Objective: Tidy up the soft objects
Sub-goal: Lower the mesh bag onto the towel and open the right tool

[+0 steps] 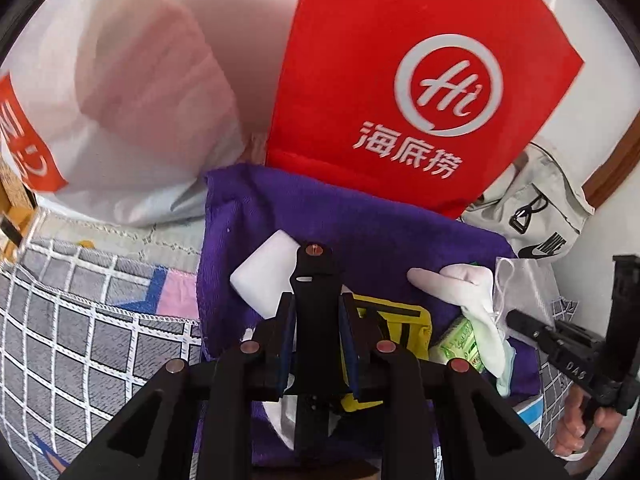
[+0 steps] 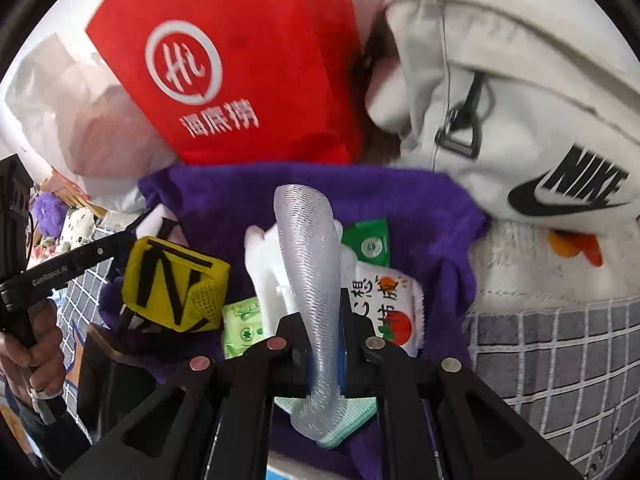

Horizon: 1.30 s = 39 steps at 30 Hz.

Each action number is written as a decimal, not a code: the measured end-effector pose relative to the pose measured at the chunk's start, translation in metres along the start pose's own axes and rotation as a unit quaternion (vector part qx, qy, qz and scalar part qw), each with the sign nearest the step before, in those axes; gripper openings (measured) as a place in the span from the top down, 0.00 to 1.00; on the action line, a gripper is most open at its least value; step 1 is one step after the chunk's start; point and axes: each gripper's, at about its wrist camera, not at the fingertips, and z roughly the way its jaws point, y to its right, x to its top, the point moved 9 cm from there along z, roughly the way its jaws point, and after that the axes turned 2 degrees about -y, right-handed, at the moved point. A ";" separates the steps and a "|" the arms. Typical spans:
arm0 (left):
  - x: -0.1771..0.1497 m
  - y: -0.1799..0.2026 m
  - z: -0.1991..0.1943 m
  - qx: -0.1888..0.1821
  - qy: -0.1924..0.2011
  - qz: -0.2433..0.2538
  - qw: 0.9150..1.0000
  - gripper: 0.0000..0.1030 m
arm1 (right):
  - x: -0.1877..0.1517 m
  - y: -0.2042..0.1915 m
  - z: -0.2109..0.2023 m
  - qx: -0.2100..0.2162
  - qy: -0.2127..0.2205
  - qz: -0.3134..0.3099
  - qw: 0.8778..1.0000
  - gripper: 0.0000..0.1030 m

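Purple towel (image 2: pixel 420 216) lies on the bed, limp, bearing the small soft items. Right gripper (image 2: pixel 320 320) fingers clamp the translucent mesh sleeve (image 2: pixel 308 248): light, floppy, best pinched mid-length. Left gripper (image 1: pixel 316 320) fingers clamp the yellow pouch's black strap (image 1: pixel 314 280).

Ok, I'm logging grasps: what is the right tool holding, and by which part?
The right tool grips a translucent mesh sleeve low on its length; the upper part stands free above the fingers, and the bottom end curls beneath.
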 end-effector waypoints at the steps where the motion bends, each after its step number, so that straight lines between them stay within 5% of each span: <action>1: 0.001 -0.002 0.001 -0.007 -0.001 -0.005 1.000 0.80 | -0.002 0.000 0.003 -0.003 -0.003 -0.004 1.000 0.86; 2: 0.001 -0.003 0.001 -0.011 -0.004 -0.007 1.000 0.79 | -0.003 -0.002 0.004 -0.003 -0.005 -0.010 1.000 0.83; 4: 0.000 -0.004 0.001 -0.012 -0.008 -0.007 1.000 0.74 | -0.003 -0.004 0.006 -0.005 -0.005 -0.017 1.000 0.59; 6: 0.000 -0.005 0.000 -0.004 -0.009 -0.009 1.000 0.66 | -0.002 -0.005 0.005 -0.014 0.001 -0.027 1.000 0.46; 16: -0.006 0.001 -0.030 0.015 0.004 0.006 1.000 0.56 | -0.003 -0.012 -0.025 -0.034 0.027 -0.040 0.998 0.29; 32: -0.063 0.033 -0.100 0.011 0.020 0.040 0.999 0.56 | -0.030 -0.024 -0.085 -0.047 0.084 -0.027 0.995 0.24; 33: -0.066 0.034 -0.103 0.011 0.021 0.040 0.999 0.56 | -0.030 -0.025 -0.085 -0.048 0.088 -0.028 0.995 0.24; 35: -0.073 0.037 -0.110 0.004 0.024 0.044 0.999 0.56 | -0.031 -0.026 -0.086 -0.050 0.094 -0.029 0.994 0.44; 37: -0.077 0.036 -0.114 0.003 0.026 0.043 0.999 0.56 | -0.030 -0.030 -0.081 -0.037 0.078 -0.032 0.996 0.83; 39: -0.079 0.034 -0.115 0.001 0.027 0.040 0.999 0.56 | -0.027 -0.034 -0.075 -0.038 0.073 -0.044 0.996 0.89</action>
